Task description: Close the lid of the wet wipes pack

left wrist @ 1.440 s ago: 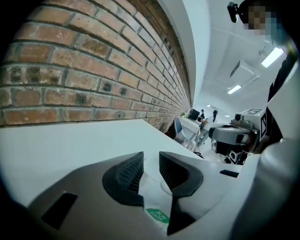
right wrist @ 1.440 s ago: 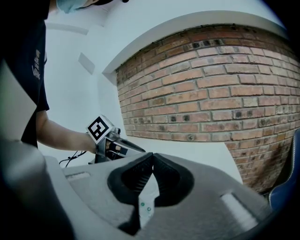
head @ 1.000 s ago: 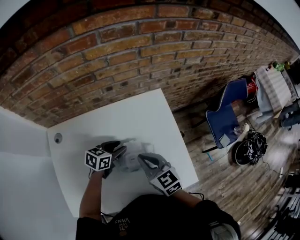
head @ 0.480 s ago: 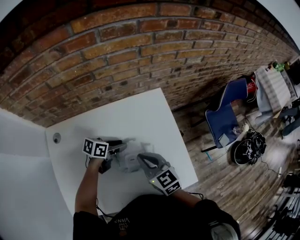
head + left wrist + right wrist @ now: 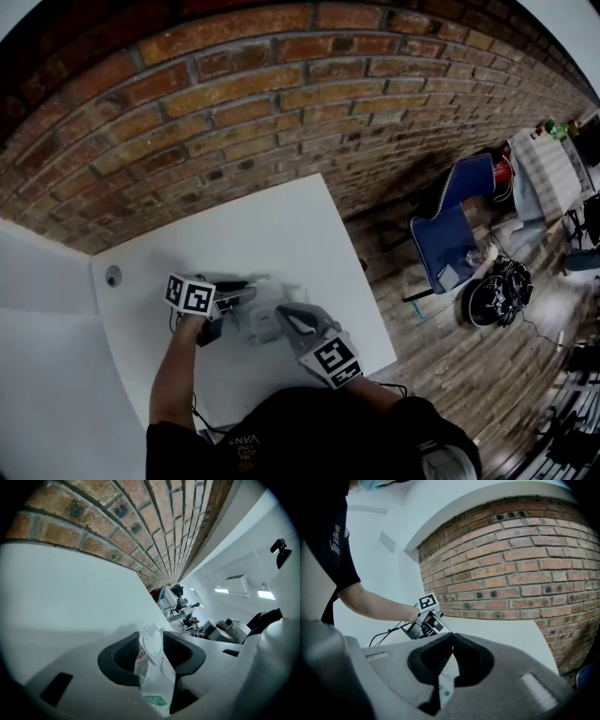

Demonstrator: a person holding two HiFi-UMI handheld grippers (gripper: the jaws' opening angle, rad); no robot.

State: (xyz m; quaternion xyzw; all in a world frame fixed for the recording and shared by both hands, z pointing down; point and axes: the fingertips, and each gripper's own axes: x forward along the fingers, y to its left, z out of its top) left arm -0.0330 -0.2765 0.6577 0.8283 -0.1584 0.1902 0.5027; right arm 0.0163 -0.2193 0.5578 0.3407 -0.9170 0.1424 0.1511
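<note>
Mostly hidden, the wet wipes pack (image 5: 255,324) is pinched by right gripper (image 5: 451,637); left gripper (image 5: 151,634), jaws just closing, gapes round lid (image 5: 153,648).

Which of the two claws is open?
The left claw: its jaws, just closing a little, stand apart with the clear lid between them. The right claw is pinched shut on the wipes pack.

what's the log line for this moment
left gripper: open, jaws just been closing, lid between | right gripper: shut on pack | lid: not shut

pack (image 5: 153,686): glossy film | lid (image 5: 153,643): clear plastic | table (image 5: 272,225): smooth matt | wall (image 5: 281,103): rough brick
</note>
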